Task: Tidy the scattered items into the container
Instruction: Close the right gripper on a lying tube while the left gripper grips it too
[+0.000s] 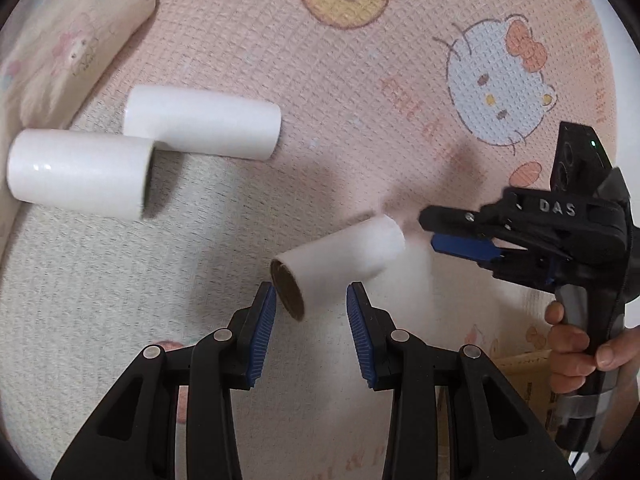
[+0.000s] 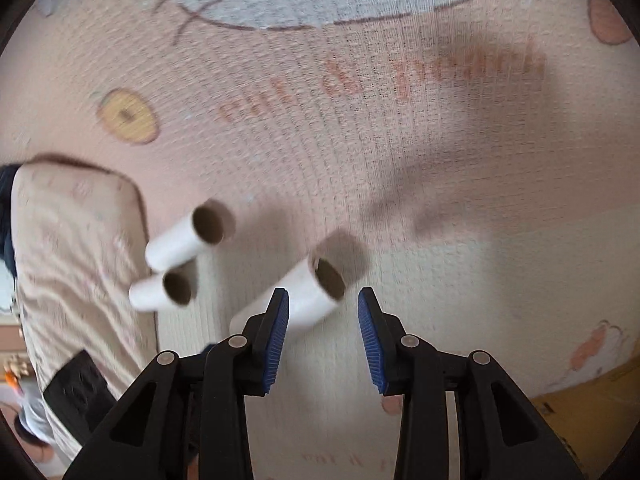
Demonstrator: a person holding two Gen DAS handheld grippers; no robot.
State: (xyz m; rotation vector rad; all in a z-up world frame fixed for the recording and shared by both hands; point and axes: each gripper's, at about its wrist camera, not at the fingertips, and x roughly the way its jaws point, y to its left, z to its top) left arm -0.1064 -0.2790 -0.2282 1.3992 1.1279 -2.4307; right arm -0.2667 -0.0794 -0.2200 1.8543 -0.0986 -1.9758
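Both wrist-mounted, looking steeply down and close over a printed mat (image 1: 360, 92), sharing three white rolls (image 1: 340, 264) from roughly opposite ends.

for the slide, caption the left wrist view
Open left gripper nears a white cardboard-core roll on the pink mat, right gripper alongside.

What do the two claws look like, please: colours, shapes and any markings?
Both claws, left claw and right claw, are black plastic with ribbed blue pads and silver pivot pins. The right claw carries raised letters "DAS", a grey taped handle and a small green light.
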